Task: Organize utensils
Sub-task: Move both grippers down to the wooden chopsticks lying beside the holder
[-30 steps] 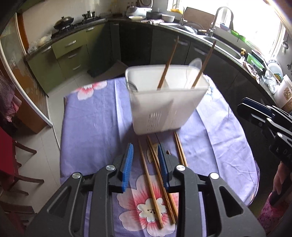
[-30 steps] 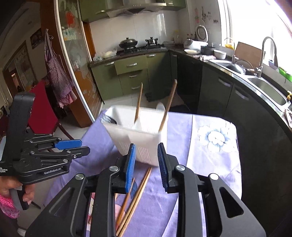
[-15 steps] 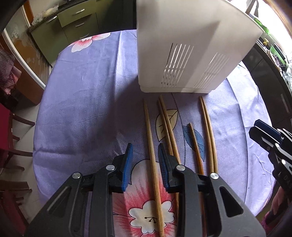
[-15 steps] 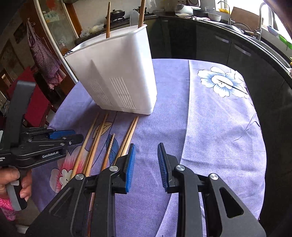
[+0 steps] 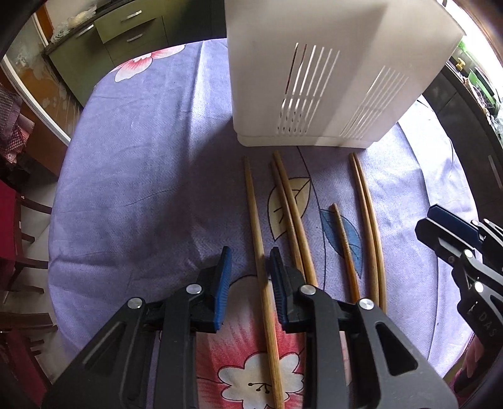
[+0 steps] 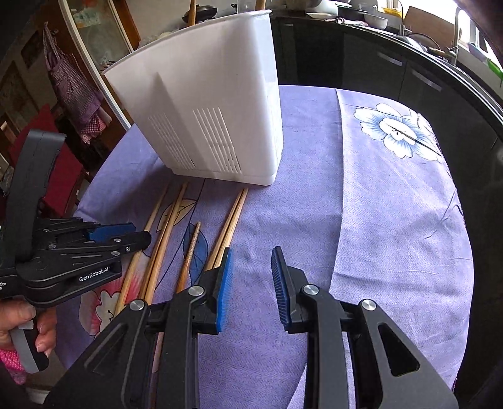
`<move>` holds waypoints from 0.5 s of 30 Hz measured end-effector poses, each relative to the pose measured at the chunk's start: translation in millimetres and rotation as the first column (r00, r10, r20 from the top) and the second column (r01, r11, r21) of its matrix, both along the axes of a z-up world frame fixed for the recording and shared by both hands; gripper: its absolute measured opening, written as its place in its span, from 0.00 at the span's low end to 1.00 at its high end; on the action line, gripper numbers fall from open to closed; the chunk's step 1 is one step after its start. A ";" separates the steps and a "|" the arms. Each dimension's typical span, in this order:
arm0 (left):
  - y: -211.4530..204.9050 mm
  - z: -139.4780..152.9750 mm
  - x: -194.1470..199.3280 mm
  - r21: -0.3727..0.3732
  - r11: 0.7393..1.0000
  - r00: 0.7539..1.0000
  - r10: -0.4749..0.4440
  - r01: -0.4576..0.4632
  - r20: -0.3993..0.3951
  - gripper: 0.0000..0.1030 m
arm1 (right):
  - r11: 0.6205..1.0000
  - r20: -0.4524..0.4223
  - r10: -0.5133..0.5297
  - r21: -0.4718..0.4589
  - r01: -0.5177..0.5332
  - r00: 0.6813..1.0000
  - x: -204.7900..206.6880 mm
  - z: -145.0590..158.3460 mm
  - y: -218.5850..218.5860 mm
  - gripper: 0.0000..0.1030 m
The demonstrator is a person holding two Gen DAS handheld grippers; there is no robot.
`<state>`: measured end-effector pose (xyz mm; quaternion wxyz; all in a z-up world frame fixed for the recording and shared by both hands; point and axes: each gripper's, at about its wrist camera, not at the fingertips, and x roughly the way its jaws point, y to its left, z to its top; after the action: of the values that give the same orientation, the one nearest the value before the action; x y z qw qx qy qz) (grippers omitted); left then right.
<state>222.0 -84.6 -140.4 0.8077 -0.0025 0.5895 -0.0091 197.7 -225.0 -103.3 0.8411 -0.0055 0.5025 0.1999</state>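
Several wooden chopsticks lie side by side on the purple flowered tablecloth (image 5: pixel 141 188) in front of a white slotted utensil holder (image 5: pixel 314 78). My left gripper (image 5: pixel 250 270) points steeply down with the leftmost chopstick (image 5: pixel 255 220) between its blue pads. Its jaws are closing and a gap still shows on the left side. My right gripper (image 6: pixel 251 267) is open over bare cloth, just right of the rightmost pair of chopsticks (image 6: pixel 231 220). Two more chopsticks (image 6: pixel 192 12) stand inside the holder (image 6: pixel 213 110).
A short darker chopstick (image 5: pixel 344 245) lies between two pairs. Dark kitchen cabinets (image 6: pixel 393 69) and a sink counter curve behind the table. Red chairs (image 5: pixel 9 220) stand at the left. A hand (image 6: pixel 19 321) grips the left tool's handle.
Both grippers have dropped toward the table and tilted down, so the holder looms larger. The left jaws have narrowed around the leftmost chopstick.
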 end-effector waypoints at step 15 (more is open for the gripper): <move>3.6 0.3 -6.8 0.029 0.999 1.000 -0.030 0.029 0.008 0.09 | 1.000 -0.083 0.019 -0.001 -0.019 0.996 18.4 -21.1 27.6 0.24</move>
<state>215.2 -80.9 -140.1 0.8100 0.0180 0.5861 -0.0124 216.1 -197.4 -124.4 0.8177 -0.0029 0.5370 0.2074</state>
